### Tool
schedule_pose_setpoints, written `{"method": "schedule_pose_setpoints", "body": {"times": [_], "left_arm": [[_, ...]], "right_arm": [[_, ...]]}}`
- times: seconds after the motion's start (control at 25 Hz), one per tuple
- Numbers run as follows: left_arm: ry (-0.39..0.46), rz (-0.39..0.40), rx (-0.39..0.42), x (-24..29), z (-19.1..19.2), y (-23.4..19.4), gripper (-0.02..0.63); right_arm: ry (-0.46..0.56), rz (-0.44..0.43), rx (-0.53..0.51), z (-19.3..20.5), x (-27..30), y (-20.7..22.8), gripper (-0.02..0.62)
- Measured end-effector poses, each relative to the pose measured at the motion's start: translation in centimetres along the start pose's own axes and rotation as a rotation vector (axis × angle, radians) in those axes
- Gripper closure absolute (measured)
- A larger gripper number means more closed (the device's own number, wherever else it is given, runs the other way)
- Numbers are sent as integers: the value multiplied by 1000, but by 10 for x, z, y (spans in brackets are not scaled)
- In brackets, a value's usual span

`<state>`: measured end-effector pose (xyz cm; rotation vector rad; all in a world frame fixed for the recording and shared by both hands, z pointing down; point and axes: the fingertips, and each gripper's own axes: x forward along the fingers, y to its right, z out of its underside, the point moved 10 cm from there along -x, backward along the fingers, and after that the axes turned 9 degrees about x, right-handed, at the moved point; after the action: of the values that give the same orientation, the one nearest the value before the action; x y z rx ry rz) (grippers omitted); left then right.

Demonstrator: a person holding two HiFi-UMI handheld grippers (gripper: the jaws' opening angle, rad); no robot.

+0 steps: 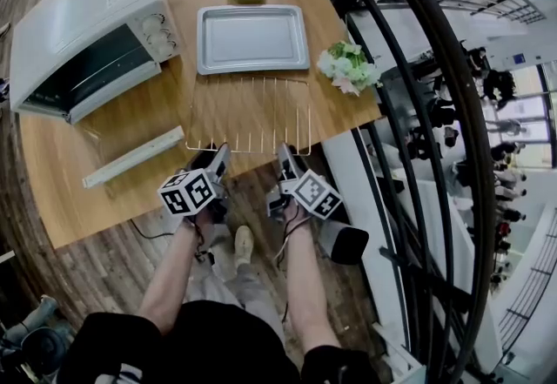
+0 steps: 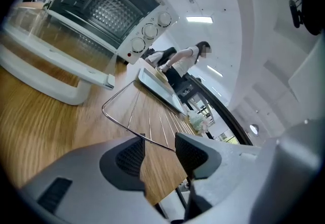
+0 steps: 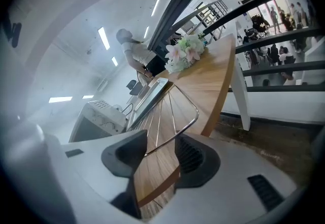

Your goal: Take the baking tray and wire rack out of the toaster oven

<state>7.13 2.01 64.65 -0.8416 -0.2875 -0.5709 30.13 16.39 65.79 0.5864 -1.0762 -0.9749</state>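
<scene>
Wire rack lies flat at the table edge, long axis crosswise; left gripper and right gripper stand part-open astride its front bar, seemingly loose.

The toaster oven, white with a dark cavity and knobs on its right side, stands at the far left corner of the table. Its glass door hangs open, the white handle lying towards the near edge. The baking tray, a shallow grey metal rectangle with rounded corners, lies flat and right way up near the middle of the far edge. The wire rack, thin parallel bars in a rectangular frame, lies flat just in front of the tray, reaching the table's near edge.
</scene>
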Motion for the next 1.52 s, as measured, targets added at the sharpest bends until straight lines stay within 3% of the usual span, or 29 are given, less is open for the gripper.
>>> {"method": "schedule_pose_setpoints", "body": {"times": [0.16, 0.36, 0.84, 1.24, 1.52], "left_arm": [[-10, 17, -61, 0, -1, -4, 380], [-52, -2, -78, -6, -1, -5, 344], [-95, -27, -102, -19, 9, -8, 328], [-91, -37, -89, -26, 13, -11, 328], [-56, -39, -63, -44, 4, -2, 329]], "right_arm": [[-24, 8, 28, 3, 4, -5, 387], [-44, 23, 62, 10, 1, -9, 328], [-54, 86, 97, 18, -12, 4, 268], [-55, 98, 111, 23, -23, 11, 261], [-38, 69, 68, 18, -40, -10, 264]]}}
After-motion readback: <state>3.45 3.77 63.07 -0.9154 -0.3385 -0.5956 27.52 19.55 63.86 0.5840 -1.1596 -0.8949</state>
